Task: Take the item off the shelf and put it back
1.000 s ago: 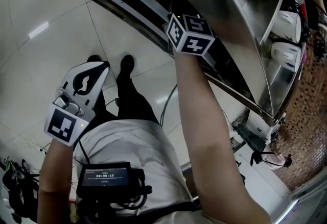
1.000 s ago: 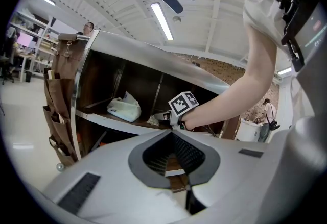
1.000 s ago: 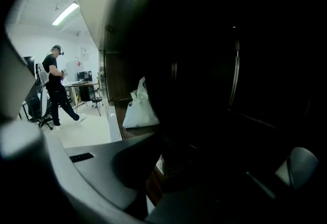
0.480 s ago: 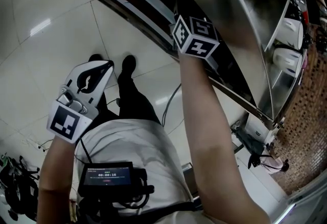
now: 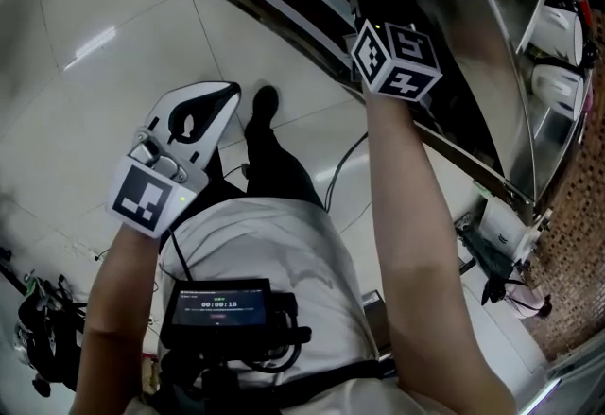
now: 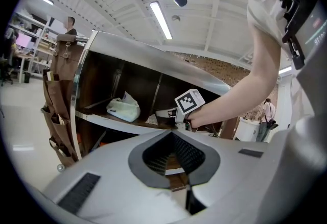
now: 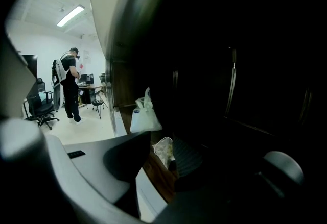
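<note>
A small clear packet (image 7: 164,150) with pale contents lies on the dark wooden shelf board (image 7: 153,174). My right gripper (image 7: 156,159) is inside the shelf, and its jaws have just been opening. They now stand apart on either side of the packet, not pressing it. In the head view only its marker cube (image 5: 397,59) shows, and the metal shelf top (image 5: 473,16) hides the jaws. My left gripper (image 5: 227,94) hangs low at my left side. It is shut with nothing in it (image 6: 172,133).
A white plastic bag (image 7: 144,116) sits further along the same shelf (image 6: 124,108). A brown hanging organiser (image 6: 59,100) is fixed to the shelf's end. White appliances (image 5: 558,25) stand in another bay. A person (image 7: 69,85) stands by desks far back. Tiled floor (image 5: 85,44) lies below.
The head view has swung, so both grippers sit further right in the picture. The right hand stays reached into the shelf. The left gripper keeps its pose.
</note>
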{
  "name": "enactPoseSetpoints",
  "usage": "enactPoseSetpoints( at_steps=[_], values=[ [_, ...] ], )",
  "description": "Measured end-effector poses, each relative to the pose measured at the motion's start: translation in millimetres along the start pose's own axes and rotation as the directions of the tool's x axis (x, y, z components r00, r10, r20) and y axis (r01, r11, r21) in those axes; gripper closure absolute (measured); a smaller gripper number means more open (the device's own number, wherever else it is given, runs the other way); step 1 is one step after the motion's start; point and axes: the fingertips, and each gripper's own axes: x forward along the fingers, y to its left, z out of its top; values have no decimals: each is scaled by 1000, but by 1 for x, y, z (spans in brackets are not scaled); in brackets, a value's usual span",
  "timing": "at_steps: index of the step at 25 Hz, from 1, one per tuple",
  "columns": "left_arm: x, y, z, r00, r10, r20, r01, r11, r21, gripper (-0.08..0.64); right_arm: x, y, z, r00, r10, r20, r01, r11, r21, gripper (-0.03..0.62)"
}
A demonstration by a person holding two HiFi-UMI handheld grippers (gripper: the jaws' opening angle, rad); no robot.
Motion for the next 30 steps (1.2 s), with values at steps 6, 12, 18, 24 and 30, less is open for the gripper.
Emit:
enactPoseSetpoints(
  at_steps=[6, 12, 18, 24, 30],
  values=[
    [-3, -9, 12, 1000, -22, 10, 22, 999, 31, 554, -29, 25, -5, 998, 65, 3, -65, 997, -37, 446],
    [-7, -20, 26, 999, -43, -6, 43, 997, 58, 554, -71, 49, 0, 989, 145, 25, -144, 989, -35, 448],
    [-11, -20, 43, 999, -44, -16, 46, 994, 96, 554, -106, 69, 13, 981, 193, 31, -192, 981, -20, 513],
    [-14, -34, 67, 997, -76, -14, 77, 993, 91, 554, -146, 85, 40, 969, 233, 87, -236, 971, 30, 562],
    [-14, -48, 88, 993, -115, -20, 116, 989, 93, 554, -187, 108, 67, 939, 311, 145, -319, 947, 35, 580]
  ],
)
